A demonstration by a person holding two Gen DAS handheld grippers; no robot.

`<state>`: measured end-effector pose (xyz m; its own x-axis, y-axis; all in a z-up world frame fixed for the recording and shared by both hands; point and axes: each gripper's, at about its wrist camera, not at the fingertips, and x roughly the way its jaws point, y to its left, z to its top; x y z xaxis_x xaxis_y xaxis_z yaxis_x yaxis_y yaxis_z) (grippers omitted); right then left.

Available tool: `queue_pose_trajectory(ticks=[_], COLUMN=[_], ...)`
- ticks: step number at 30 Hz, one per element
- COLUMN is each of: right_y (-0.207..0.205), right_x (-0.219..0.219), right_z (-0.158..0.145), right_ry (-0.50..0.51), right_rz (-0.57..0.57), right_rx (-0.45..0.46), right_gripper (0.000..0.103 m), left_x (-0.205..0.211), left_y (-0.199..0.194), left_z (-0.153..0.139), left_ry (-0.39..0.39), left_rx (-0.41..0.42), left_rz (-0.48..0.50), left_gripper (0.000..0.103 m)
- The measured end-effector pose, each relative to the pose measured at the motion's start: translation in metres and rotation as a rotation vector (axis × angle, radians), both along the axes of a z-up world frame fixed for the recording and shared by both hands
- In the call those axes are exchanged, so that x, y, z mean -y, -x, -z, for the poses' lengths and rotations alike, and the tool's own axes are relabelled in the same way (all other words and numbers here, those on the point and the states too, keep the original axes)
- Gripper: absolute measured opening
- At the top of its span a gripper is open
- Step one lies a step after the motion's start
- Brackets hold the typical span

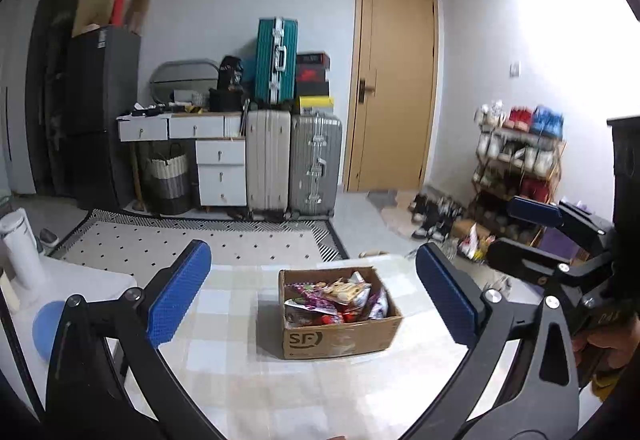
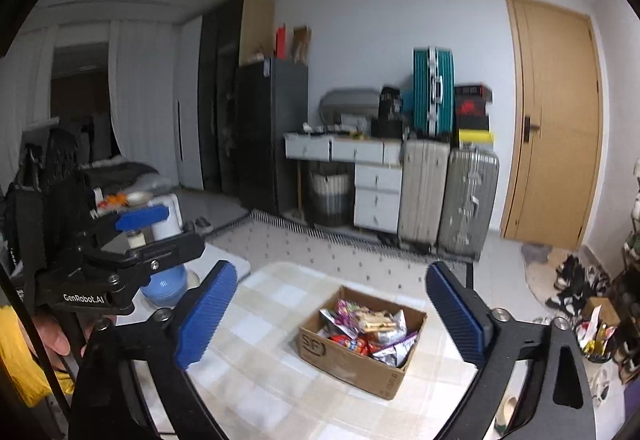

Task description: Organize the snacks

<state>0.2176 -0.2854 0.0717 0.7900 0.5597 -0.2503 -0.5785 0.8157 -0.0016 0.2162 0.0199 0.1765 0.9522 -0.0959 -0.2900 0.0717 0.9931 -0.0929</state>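
- Cardboard box (image 1: 340,314) marked "SF" is set on the checked tabletop (image 1: 224,372), lower centre of the left wrist view; in the right wrist view it is seen at lower centre-right (image 2: 360,340).
- Box is filled with snack packets (image 1: 336,298): purple, silver and red wrappers, heaped loosely, none seen outside the box on the tabletop.
- Left tool (image 1: 314,290): jaws spread wide, nothing held; box is framed between the blue pads but well ahead of them, no contact.
- Right tool (image 2: 332,314): jaws spread wide too, nothing gripped; box lies ahead of it and nearer the right-hand pad in frame.
- Each tool is also caught in the other's view: the right at the right edge of the left wrist view (image 1: 516,230), the left at the left edge of the right wrist view (image 2: 156,228).
- Key relation: box lies ahead of and below both tools, roughly centred between them. Its long axis is judged to run left-right in the left wrist view and diagonally in the right.
- Neither hand is clearly nearer; the left tool looks squarer to the box, so an approach from that side is judged simpler.
- Task is judged nearly or fully done.
- Risk: light packets could be dragged out if a pad is dipped in.
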Motion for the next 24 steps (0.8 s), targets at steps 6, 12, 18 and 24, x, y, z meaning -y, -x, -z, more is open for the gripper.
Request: queue_pose_trajectory(ticks=[6,12,18,24], right_y=[0.060,0.092,0.102,0.098], right_x=[0.030,0.050,0.072,0.093], right_z=[0.004,0.037,0.076,0.104], right_ry=[-0.081,-0.062,-0.139,-0.168], right_rz=[-0.001,0.048,0.125,0.161], right_rx=[0.067,0.091,0.056,0.017], right_gripper=[0.102,0.102,0.102,0.102], left_x=[-0.008,-0.024,-0.035,-0.059], left_y=[0.069,0.122,0.145,0.139], left_z=[-0.003,0.029,0.075,0.106], left_ry=[-0.042,-0.033,-0.062,-0.022], left_rx=[0.037,0.068,0.061,0.043], left_rz=[-0.039,-0.135,-0.187,-0.206], left_gripper=[0.102,0.102,0.102,0.102])
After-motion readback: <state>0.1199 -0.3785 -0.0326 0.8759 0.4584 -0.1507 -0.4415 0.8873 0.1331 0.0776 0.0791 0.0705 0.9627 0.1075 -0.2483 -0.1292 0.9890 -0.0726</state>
